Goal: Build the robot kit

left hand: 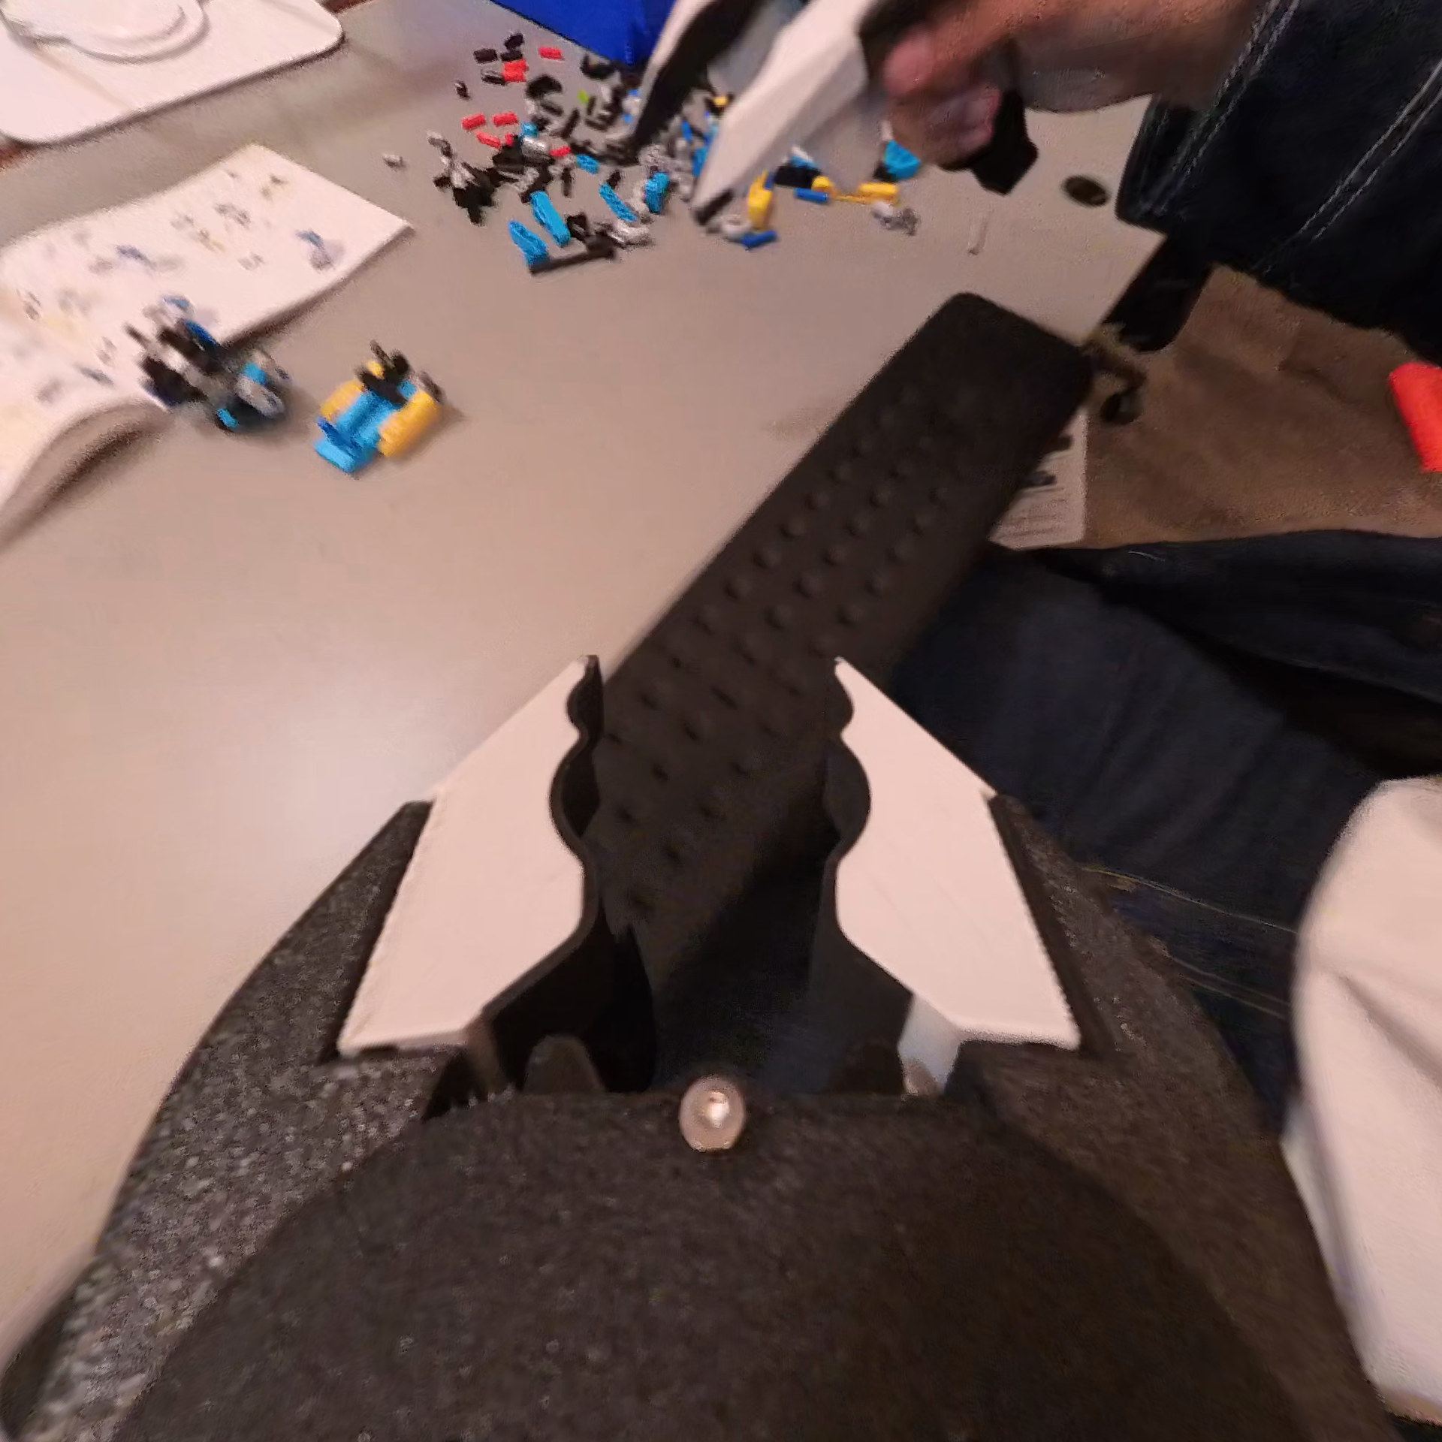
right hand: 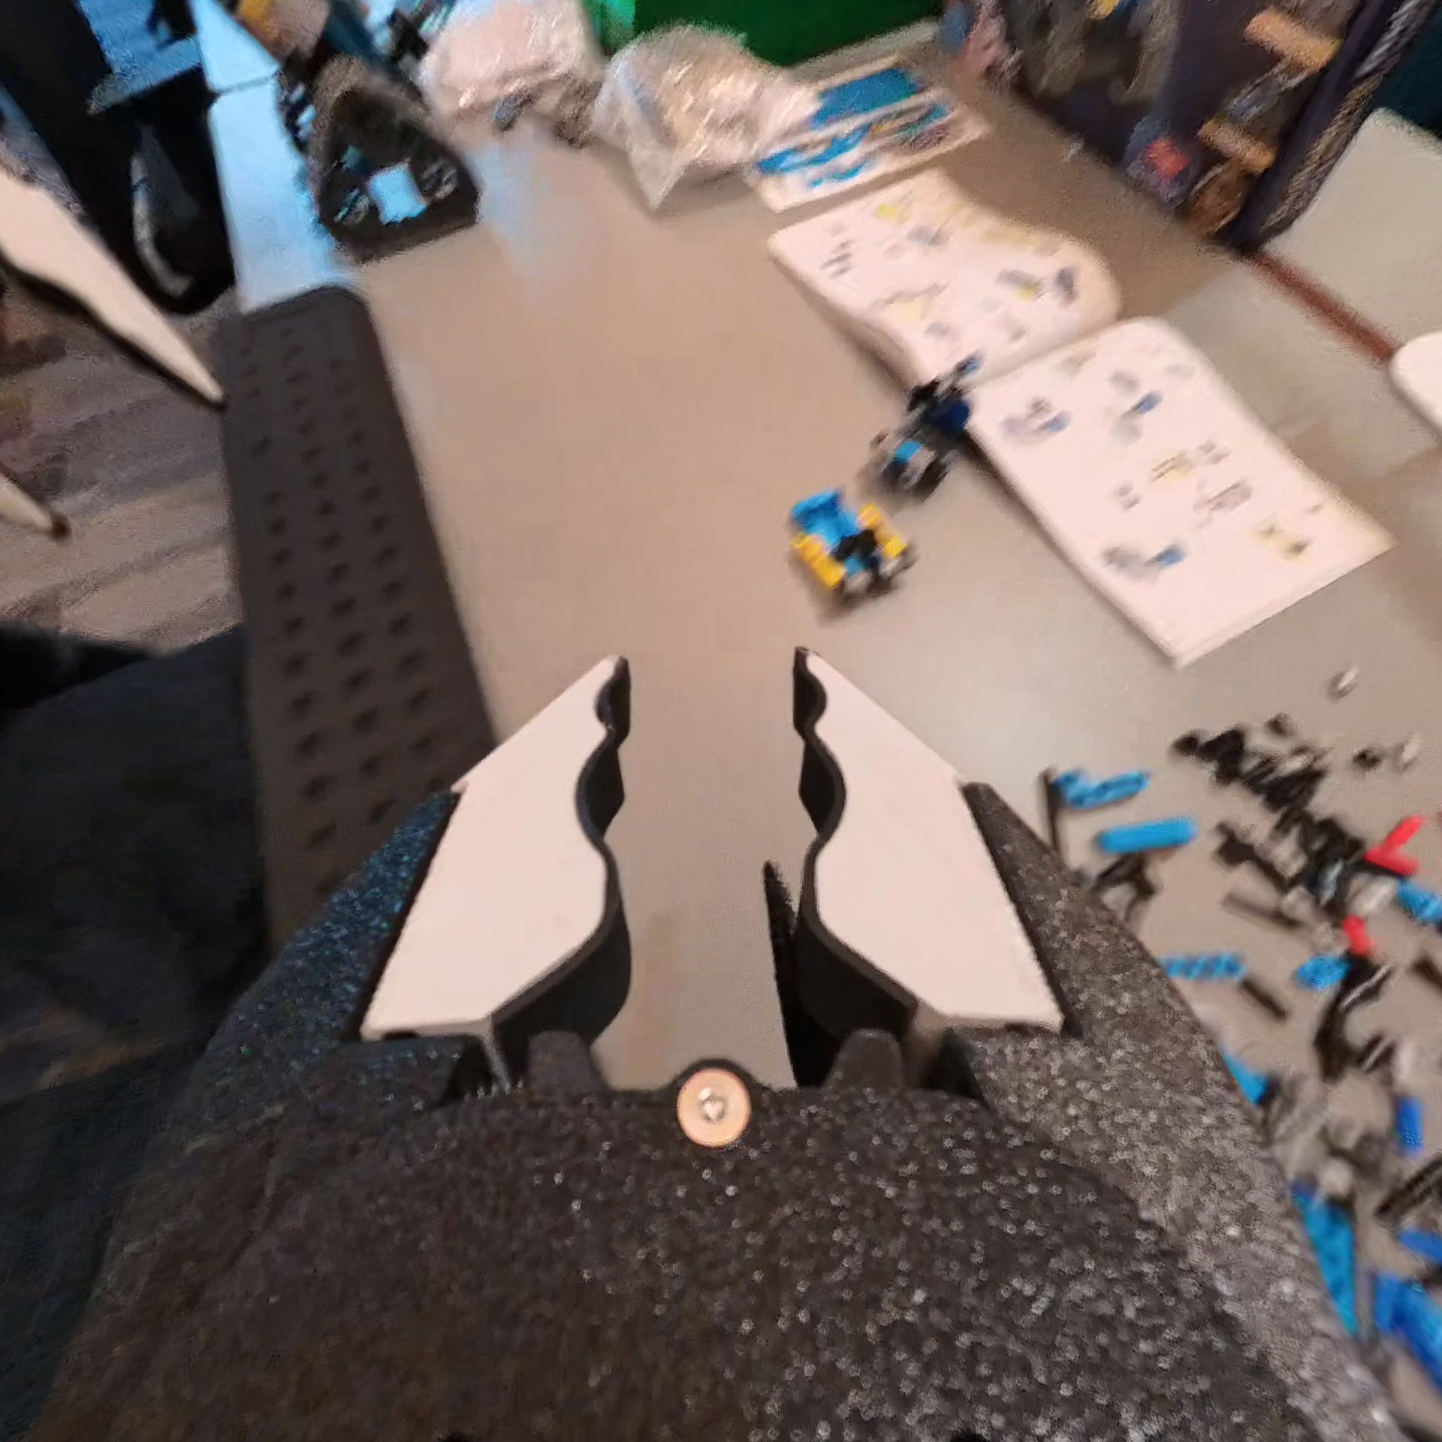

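My left gripper (left hand: 716, 671) is open and empty. It hovers over a black studded strip (left hand: 858, 546) along the table's near edge. My right gripper (right hand: 712, 667) is open and empty above bare grey table (right hand: 624, 429). A pile of small blue, black, red and yellow building pieces (right hand: 1287, 897) lies to its right. The left wrist view shows the right gripper (left hand: 679, 175), held by a hand (left hand: 975, 70), low at the edge of that pile (left hand: 609, 156). A small yellow-and-blue model (right hand: 847, 546) (left hand: 378, 410) and a blue-and-black model (right hand: 921, 437) (left hand: 211, 374) stand farther off.
An open instruction booklet (right hand: 1131, 468) (left hand: 195, 257) lies by the two models. Plastic bags (right hand: 687, 101), a dark tracked model (right hand: 390, 179) and boxes (right hand: 1209, 101) stand at the far end. A white tray (left hand: 156, 62) sits nearby. A person's legs (left hand: 1131, 741) are beside the table edge. My hands' fingertips stand some 20 centimeters from each other. From my right tips it is roughly 15 centimeters to the small yellow-and-blue model (left hand: 378, 410); from my left, 25 centimeters. It is also in sight in the right wrist view (right hand: 836, 534).
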`<action>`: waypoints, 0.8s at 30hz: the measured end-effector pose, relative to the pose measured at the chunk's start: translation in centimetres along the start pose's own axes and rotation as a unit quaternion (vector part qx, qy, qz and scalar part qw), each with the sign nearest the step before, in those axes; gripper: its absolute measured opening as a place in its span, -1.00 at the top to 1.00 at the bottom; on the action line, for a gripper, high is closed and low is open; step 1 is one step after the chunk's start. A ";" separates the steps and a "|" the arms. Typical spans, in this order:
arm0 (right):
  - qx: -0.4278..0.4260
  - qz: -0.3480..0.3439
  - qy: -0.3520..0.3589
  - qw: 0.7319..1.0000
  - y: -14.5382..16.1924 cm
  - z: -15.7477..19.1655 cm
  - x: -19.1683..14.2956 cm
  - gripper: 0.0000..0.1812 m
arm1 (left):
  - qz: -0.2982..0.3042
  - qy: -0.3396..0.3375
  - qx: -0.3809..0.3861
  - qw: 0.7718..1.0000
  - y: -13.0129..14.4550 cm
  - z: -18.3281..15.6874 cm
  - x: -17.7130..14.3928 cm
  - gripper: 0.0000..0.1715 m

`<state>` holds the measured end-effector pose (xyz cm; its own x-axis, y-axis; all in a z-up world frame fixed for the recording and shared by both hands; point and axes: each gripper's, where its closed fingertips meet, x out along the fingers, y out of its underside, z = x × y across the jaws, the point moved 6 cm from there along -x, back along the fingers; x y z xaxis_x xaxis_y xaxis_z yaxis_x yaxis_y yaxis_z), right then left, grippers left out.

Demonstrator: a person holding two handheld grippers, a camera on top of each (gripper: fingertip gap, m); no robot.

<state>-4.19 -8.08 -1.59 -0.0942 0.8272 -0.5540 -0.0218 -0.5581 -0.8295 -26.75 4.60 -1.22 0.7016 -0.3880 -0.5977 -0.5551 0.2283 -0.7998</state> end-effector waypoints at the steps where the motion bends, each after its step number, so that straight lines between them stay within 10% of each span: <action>1: 0.012 -0.014 0.008 1.000 -1.2 -2.0 1.5 0.56 | 0.009 -0.008 0.018 1.000 -1.2 1.9 1.5 0.35; 7: 0.221 -0.212 -0.029 0.951 -3.3 -10.6 9.1 0.57 | 0.076 -0.010 0.114 0.991 -4.6 13.2 13.1 0.34; 11: 0.245 -0.264 -0.031 0.932 -3.5 -10.7 6.9 0.59 | 0.076 0.046 0.156 0.984 -5.5 16.2 17.4 0.35; 14: 0.165 -0.278 0.070 0.944 -2.9 -10.9 5.1 0.79 | 0.078 0.086 0.161 0.980 -5.8 16.9 18.7 0.35; 24: 0.231 -0.276 -0.001 0.933 -2.9 -11.6 6.4 0.75 | 0.022 0.060 0.170 0.983 -5.5 18.8 16.6 0.53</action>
<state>6.78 -0.36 -3.54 0.0555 0.9971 -0.0513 -0.4946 -0.0172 -0.8689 -3.68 13.70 -7.80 0.6106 -0.4692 -0.6380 -0.3888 0.5242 -0.7577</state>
